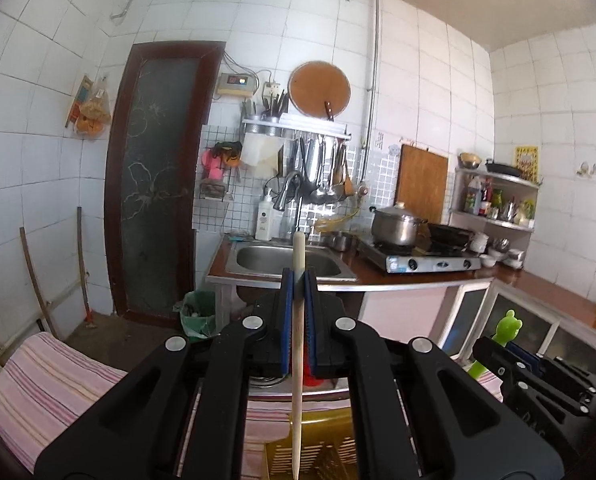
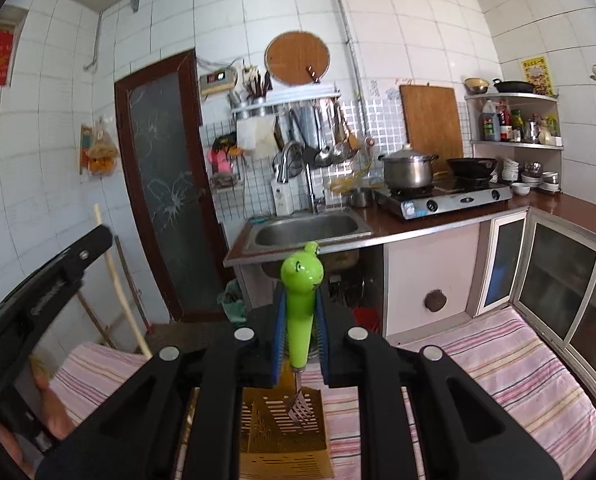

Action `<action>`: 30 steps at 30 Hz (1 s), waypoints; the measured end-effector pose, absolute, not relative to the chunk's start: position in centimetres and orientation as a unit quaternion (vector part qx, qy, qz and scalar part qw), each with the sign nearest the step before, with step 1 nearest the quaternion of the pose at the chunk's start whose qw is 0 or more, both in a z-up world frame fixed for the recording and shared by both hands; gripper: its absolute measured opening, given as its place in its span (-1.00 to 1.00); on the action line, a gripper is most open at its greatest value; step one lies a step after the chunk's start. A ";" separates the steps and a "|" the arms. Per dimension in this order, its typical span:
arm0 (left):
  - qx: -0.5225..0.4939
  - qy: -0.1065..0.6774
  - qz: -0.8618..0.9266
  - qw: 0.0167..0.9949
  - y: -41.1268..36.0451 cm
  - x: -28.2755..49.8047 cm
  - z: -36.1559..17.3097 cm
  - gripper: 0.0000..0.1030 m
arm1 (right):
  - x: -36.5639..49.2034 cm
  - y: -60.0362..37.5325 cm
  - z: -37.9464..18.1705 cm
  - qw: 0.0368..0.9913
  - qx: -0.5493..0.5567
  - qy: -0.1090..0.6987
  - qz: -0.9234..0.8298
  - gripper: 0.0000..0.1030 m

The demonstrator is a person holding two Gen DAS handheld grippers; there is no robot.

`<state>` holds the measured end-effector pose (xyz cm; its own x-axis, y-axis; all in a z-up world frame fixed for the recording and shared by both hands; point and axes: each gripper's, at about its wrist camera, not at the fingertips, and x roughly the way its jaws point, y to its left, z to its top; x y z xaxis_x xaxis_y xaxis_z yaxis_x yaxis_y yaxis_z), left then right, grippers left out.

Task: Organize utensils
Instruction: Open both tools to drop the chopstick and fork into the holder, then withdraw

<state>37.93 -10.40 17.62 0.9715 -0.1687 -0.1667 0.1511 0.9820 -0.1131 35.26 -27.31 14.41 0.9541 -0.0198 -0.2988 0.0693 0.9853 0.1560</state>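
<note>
Left hand-held gripper [image 1: 298,280] clamped on upright chopstick [image 1: 297,360]; right hand-held gripper [image 2: 300,304] clamped on upright green-handled fork [image 2: 300,304], tines down just over slotted yellow holder [image 2: 282,428] below.

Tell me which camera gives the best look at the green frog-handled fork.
The right wrist view: the right gripper is shut on the green frog-handled fork, showing handle, face and tines above the yellow slotted holder. The left wrist view catches only its frog top at the side.
</note>
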 end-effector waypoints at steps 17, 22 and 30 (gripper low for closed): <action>0.005 0.153 -0.007 0.988 -6.4 33.0 14.3 0.46 | 31.2 -27.9 12.6 0.975 0.055 0.205 -0.057 0.24; -0.013 0.164 0.010 0.986 -2.3 26.7 15.0 0.81 | 24.9 -28.0 13.5 0.978 0.039 0.200 -0.045 0.33; -0.005 0.174 0.019 0.984 1.3 17.5 14.0 0.90 | 16.5 -27.2 13.4 0.981 0.039 0.187 -0.019 0.57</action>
<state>17.50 1.26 13.95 0.9384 0.0363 -0.3435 -0.0396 0.9992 -0.0028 16.53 -27.16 13.37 0.9290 -0.0226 -0.3693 0.0519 0.9962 0.0697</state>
